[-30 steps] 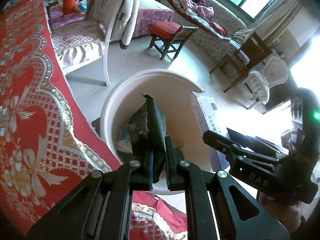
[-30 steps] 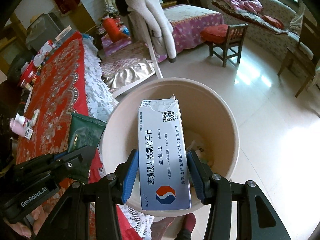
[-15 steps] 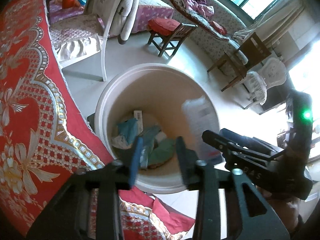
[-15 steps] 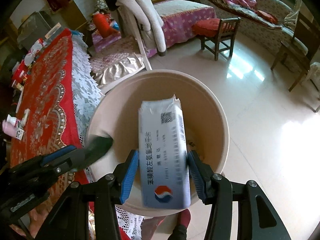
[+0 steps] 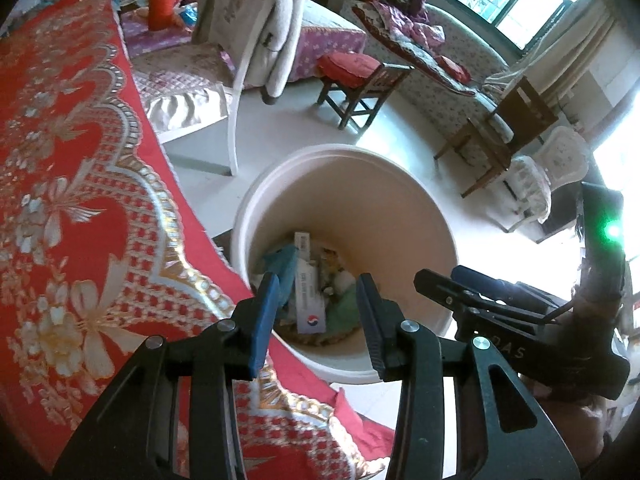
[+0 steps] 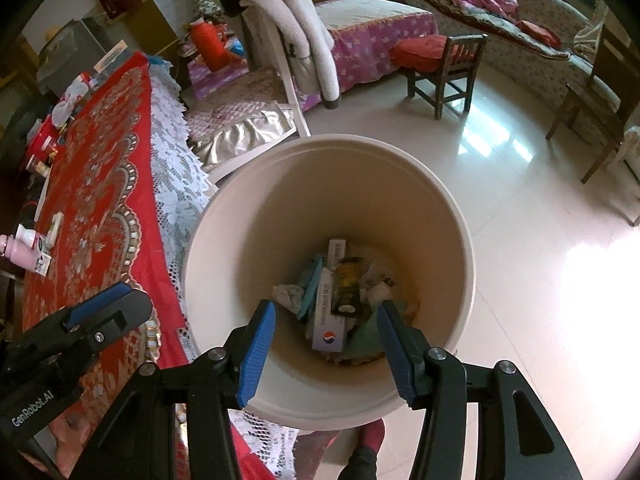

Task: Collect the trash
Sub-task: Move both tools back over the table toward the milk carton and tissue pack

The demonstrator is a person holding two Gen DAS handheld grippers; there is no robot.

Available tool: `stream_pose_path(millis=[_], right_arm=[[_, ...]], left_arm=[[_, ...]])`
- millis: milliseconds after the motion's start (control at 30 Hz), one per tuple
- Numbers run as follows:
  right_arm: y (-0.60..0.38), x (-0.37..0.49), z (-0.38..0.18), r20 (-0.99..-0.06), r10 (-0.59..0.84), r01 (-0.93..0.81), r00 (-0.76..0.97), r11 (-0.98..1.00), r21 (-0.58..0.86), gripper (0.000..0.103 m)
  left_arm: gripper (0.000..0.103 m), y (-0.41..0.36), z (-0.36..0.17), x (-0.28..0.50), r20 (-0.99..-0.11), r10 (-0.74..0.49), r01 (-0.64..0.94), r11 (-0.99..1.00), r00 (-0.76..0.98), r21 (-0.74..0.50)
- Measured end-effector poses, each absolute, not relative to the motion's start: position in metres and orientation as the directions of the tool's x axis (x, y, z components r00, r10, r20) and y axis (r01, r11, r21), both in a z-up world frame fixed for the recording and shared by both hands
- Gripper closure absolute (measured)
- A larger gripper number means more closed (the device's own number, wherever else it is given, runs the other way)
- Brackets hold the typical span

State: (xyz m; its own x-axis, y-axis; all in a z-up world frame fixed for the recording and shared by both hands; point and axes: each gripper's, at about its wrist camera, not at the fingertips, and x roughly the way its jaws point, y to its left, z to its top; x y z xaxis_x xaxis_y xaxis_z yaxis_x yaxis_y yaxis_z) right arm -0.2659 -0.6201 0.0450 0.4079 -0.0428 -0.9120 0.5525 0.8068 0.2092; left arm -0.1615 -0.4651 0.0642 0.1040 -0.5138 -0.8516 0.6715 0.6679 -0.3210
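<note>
A cream round bin point(image 5: 400, 184) point(image 6: 440, 200) stands on the floor beside the table. At its bottom lie a white medicine box point(image 6: 329, 320) point(image 5: 308, 300), a dark green packet point(image 6: 347, 284) and several other scraps. My left gripper point(image 5: 318, 312) is open and empty above the bin's near rim. My right gripper point(image 6: 326, 340) is open and empty, held over the bin's mouth. Each gripper shows at the edge of the other's view, the right one point(image 5: 480, 300) and the left one point(image 6: 92, 320).
A red embroidered tablecloth point(image 5: 72, 200) point(image 6: 100, 200) with a white lace edge covers the table left of the bin; small bottles and packets point(image 6: 28, 240) lie on it. A white chair point(image 6: 288, 80), a wooden stool point(image 6: 440, 64), a bed and a sofa stand beyond on the tiled floor.
Both grippers opened. The dark green packet dropped from the left one and the white medicine box from the right one; both now lie in the bin.
</note>
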Motion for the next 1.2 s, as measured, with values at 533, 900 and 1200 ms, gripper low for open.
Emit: stream_pose_path(millis=[533,900,1200], right_arm=[[-0.568,-0.222,0.069,-0.881,-0.017,0.432,0.472,0.876,0.215,0.040],[-0.505,-0.178,0.096,-0.831,0.047,0.270,0.555,0.934,0.233,0.039],[-0.431,-0.128,0.112,-0.796,0.135,0.091,0.591,0.969,0.231,0.037]], left_arm=[[0.065,-0.398,0.080,-0.138,-0.848,-0.453,0.559,0.793,0.275,-0.242],[0.065,-0.315,0.103,-0.113,-0.823,-0.373,0.395,0.896,0.429,-0.200],[0.065,-0.235,0.117,-0.092,-0.805,-0.285,0.250,0.952,0.521,-0.175]])
